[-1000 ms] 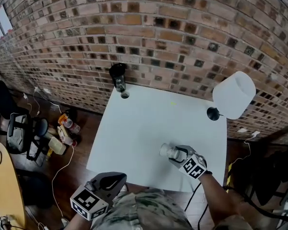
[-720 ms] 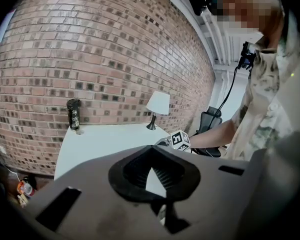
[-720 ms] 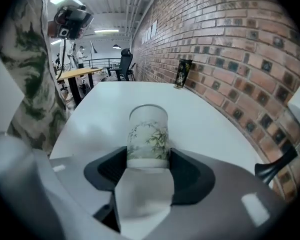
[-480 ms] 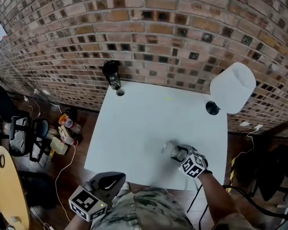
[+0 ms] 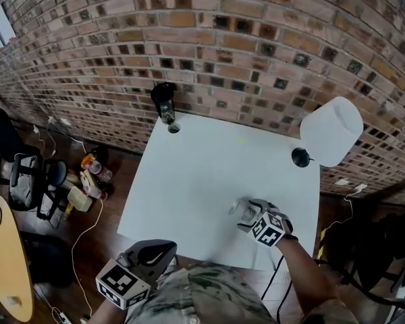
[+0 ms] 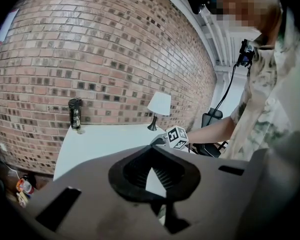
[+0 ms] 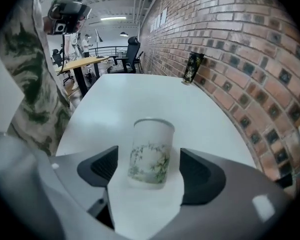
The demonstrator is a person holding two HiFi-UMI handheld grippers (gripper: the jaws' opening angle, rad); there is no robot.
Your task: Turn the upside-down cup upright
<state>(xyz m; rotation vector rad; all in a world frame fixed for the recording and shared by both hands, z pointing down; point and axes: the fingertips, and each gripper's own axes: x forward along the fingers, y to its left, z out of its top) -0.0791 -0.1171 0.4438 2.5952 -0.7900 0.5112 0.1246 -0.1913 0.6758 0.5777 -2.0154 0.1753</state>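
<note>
The white ceramic cup with a green bamboo print is standing upright near the white worktop's near edge, toward its right corner. The right gripper is flanking it, its jaws just opened and clear of the cup. The left gripper is hanging off the near edge, jaws together and empty.

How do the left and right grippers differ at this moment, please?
The left gripper has its jaws together and empty; the right gripper has its jaws apart, having just been opening, with the cup between them, untouched. The left gripper waits by the table's near edge, close to the person; the right gripper reaches over the table. Both carry a marker cube.
</note>
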